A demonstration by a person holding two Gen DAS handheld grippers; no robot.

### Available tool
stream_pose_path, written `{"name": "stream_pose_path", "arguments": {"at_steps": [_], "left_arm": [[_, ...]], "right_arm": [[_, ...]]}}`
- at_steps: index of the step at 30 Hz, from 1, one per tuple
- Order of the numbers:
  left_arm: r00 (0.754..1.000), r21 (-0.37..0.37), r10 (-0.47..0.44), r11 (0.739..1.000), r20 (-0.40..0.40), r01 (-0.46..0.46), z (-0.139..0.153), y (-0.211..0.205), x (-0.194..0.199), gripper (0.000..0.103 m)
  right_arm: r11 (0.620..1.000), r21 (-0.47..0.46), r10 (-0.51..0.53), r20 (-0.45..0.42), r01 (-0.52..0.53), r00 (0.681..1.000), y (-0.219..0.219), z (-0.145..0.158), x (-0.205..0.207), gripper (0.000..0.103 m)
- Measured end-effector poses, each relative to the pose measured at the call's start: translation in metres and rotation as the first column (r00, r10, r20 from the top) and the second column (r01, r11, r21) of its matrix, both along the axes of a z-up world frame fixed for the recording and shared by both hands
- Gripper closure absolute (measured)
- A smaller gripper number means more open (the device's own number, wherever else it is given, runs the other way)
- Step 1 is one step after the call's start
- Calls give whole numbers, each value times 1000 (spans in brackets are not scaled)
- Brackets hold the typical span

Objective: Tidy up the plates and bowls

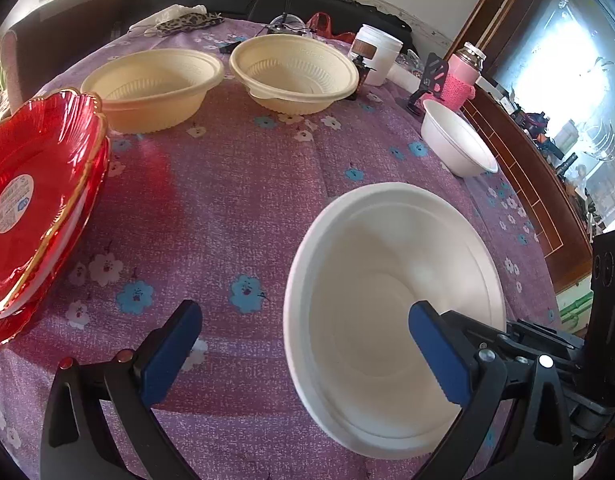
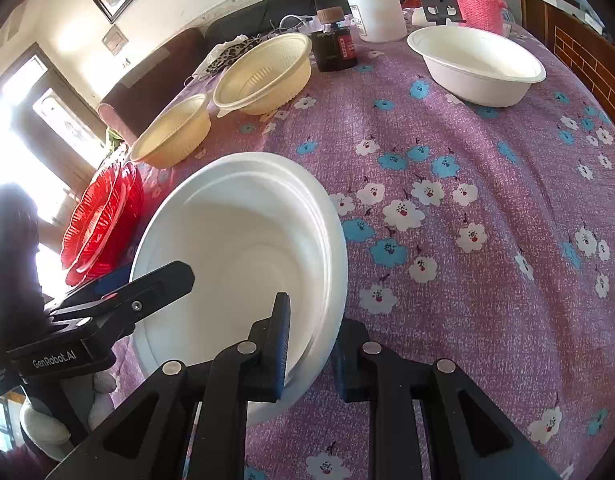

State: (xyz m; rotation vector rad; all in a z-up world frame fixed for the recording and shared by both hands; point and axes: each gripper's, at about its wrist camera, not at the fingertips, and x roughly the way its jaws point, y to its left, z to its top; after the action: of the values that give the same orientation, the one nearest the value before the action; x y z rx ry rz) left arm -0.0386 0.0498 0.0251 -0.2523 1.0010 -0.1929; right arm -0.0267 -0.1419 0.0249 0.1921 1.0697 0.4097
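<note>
A stack of white bowls (image 1: 391, 316) (image 2: 243, 264) is held tilted above the purple flowered tablecloth. My right gripper (image 2: 307, 344) is shut on its near rim, one finger inside and one outside. My left gripper (image 1: 303, 344) is open, its right finger (image 1: 439, 356) in front of the stack's inside, its left finger over the cloth. Another white bowl (image 1: 459, 140) (image 2: 475, 64) sits at the far right. Two cream bowls (image 1: 155, 88) (image 1: 295, 72) (image 2: 175, 132) (image 2: 267, 76) stand at the back. Stacked red plates (image 1: 35, 208) (image 2: 103, 220) lie at the left edge.
At the back stand a white tub (image 1: 379, 56) (image 2: 375, 12), a dark bottle (image 2: 335, 44), a pink-sleeved jar (image 1: 463, 76) (image 2: 475, 0) and a black phone stand (image 1: 431, 76). A patterned cloth (image 1: 183, 20) lies at the far left. The table edge runs along the right.
</note>
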Motion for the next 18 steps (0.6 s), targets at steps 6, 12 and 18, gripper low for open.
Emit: {"name": "stream_pose_path", "arguments": {"at_steps": [6,12,18], "left_arm": [[998,-6,-52,999,-24,52,-5,-8,-1,39],[996,1,-76,997,-41,76,-8,-15,-2,46],[997,-6,-69,998,-34,69,-6,-11,-1,42]], "right_arm": [[1000,10,-7,3,7,1000,-5,3,-7,82],[1000,11,-28,13,28,1000,-9,6,-6,82],[998,22,-51,9,50,999,-17,9,-5,75]]}}
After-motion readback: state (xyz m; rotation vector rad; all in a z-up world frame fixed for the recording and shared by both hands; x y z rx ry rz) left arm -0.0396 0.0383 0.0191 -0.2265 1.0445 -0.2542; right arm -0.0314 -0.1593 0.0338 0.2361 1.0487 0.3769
